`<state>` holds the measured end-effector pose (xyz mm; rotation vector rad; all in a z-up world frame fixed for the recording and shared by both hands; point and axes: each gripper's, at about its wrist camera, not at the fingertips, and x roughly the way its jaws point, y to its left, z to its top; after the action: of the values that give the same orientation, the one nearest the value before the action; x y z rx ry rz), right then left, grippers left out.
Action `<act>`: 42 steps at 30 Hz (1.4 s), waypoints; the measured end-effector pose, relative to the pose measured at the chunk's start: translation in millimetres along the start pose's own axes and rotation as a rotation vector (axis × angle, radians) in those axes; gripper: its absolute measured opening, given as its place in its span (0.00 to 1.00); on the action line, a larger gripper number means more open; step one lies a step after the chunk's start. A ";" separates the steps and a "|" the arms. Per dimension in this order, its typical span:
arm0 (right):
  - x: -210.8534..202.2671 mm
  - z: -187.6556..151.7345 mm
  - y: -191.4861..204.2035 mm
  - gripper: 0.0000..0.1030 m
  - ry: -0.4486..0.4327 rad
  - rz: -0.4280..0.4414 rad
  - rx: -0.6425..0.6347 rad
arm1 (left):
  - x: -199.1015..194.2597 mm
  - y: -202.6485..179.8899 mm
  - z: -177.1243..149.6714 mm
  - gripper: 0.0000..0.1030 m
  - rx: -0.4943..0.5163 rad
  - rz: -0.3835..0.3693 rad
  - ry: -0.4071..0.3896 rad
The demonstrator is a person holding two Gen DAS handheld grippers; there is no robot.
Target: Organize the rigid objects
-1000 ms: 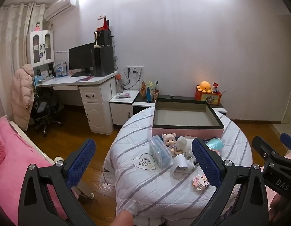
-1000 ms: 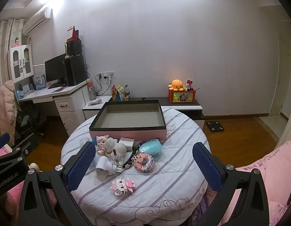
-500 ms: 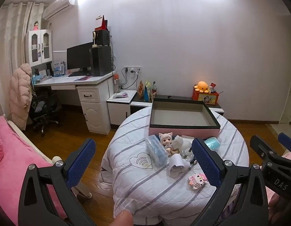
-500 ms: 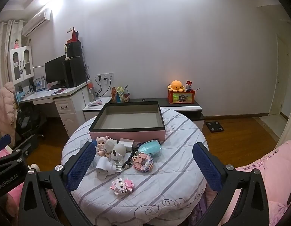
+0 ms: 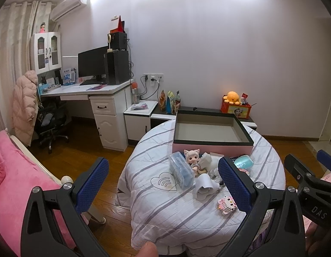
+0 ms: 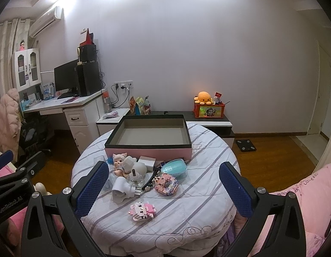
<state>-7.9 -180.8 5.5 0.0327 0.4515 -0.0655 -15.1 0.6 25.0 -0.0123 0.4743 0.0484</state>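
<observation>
Both grippers are being held wide apart and empty, well short of the round table [image 6: 208, 194], with nothing being touched.

On the left, the left gripper [image 5: 163, 184] is being aimed past the table's left edge. Its right finger is being seen in line with the toys, while its left finger is hanging over the floor. The clear plastic case [image 5: 181, 172] and the doll [image 5: 192, 157] are lying ahead and to its right.

Further right, the right gripper [image 6: 163, 189] is being pointed squarely at the pile: the white plug [image 6: 122, 189], the pink brick toy [image 6: 142, 211], the brick donut [image 6: 166, 184] and the teal case [image 6: 174, 168] are lying between its fingers in its view. The pink brick toy is lying nearest, its long side running across the gripper's line.

The open box [image 6: 148, 147] is standing behind the pile, just beyond it and still empty. The right gripper is judged the better placed for a first pick, straight ahead and down.
</observation>
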 end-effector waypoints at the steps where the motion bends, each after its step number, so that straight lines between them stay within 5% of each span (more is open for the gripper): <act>1: -0.1 0.4 0.0 1.00 0.001 0.000 -0.001 | 0.8 0.6 -0.3 1.00 0.000 -0.001 0.001; 42: 34.2 0.0 -1.9 1.00 0.063 0.011 -0.011 | 36.8 -0.1 -10.4 1.00 -0.012 -0.021 0.044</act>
<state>22.7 -184.7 -9.4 0.0262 0.5141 -0.0511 12.9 1.9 -1.1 -0.0299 0.5175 0.0300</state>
